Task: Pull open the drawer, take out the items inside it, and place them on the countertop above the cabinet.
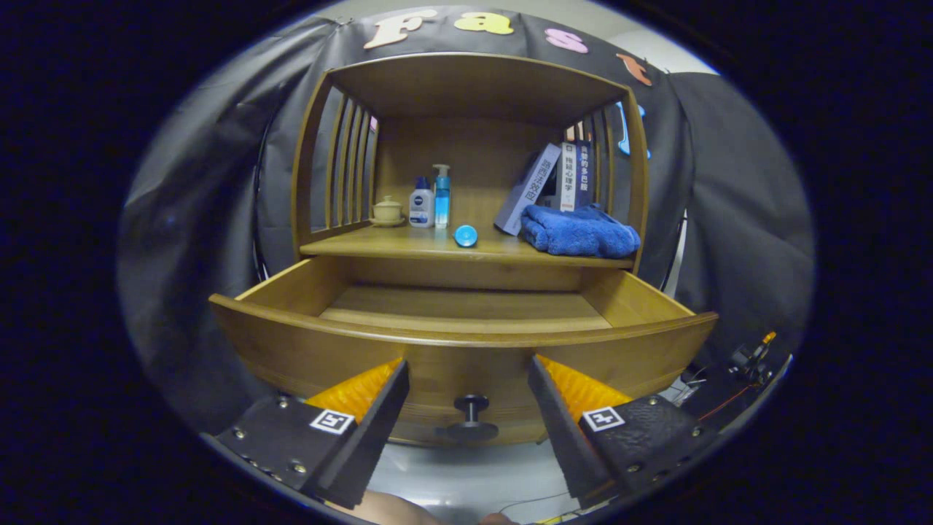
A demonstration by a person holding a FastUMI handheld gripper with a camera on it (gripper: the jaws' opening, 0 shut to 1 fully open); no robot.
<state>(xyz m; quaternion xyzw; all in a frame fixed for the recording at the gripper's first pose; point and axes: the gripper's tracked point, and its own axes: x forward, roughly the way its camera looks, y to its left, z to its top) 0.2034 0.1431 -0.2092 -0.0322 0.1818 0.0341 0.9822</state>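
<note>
The drawer (466, 343) is pulled out from the wooden cabinet (466, 95), and the part of its floor that can be seen is bare wood. Its front has a dark round knob (471, 403). The knob sits between the two fingers (364, 397) of the gripper (468, 380), and nothing touches it. The fingers stand wide apart and hold nothing. A square black-and-white marker is stuck on each finger.

Above the drawer is the countertop (408, 246). On it, near the slatted side, stands a small tan cup with a lid (387, 211) on a saucer. Just beside it is a white bottle with a dark blue cap (421, 203); it has a round blue badge, but the word on it is too small to read for sure. Touching that bottle is a tall clear blue pump bottle (442, 195). A small round blue thing (466, 235) lies near the front edge.

On the other side a folded blue towel (579, 230) rests on the countertop. Behind it, books (557, 179) lean against the slats. Their spines carry Chinese writing, too small to read well.
</note>
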